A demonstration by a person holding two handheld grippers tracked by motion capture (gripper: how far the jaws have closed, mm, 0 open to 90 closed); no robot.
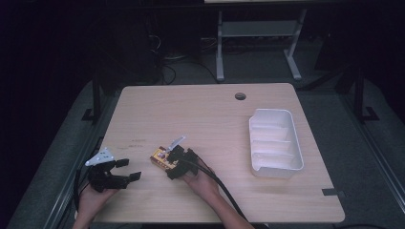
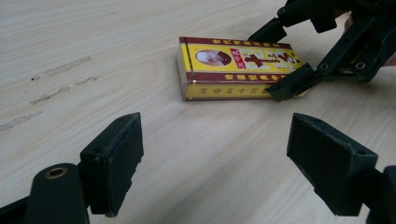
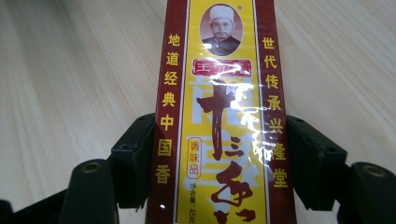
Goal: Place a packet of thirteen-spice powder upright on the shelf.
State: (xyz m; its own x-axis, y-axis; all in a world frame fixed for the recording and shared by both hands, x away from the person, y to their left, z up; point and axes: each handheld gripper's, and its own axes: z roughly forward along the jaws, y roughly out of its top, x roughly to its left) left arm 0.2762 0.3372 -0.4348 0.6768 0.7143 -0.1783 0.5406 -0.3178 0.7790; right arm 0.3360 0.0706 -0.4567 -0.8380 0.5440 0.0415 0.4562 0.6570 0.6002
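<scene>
left gripper low over tabletop, jaws spread wide, nothing between fingers. right gripper angled down-left, fingers flanking yellow box on both long sides, pads touching.

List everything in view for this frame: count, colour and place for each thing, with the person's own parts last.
box: one, yellow and dark red, flat on the table near the front, between the right gripper's jaws
tray: one, white, ribbed inside, right side of the table
table: one, light wood, round hole near the far edge
left gripper: one, black, jaws wide apart on nothing, front left, aimed at the box
right gripper: one, black, a jaw against each long side of the box
hands: two, at the front edge, one behind each gripper
</scene>
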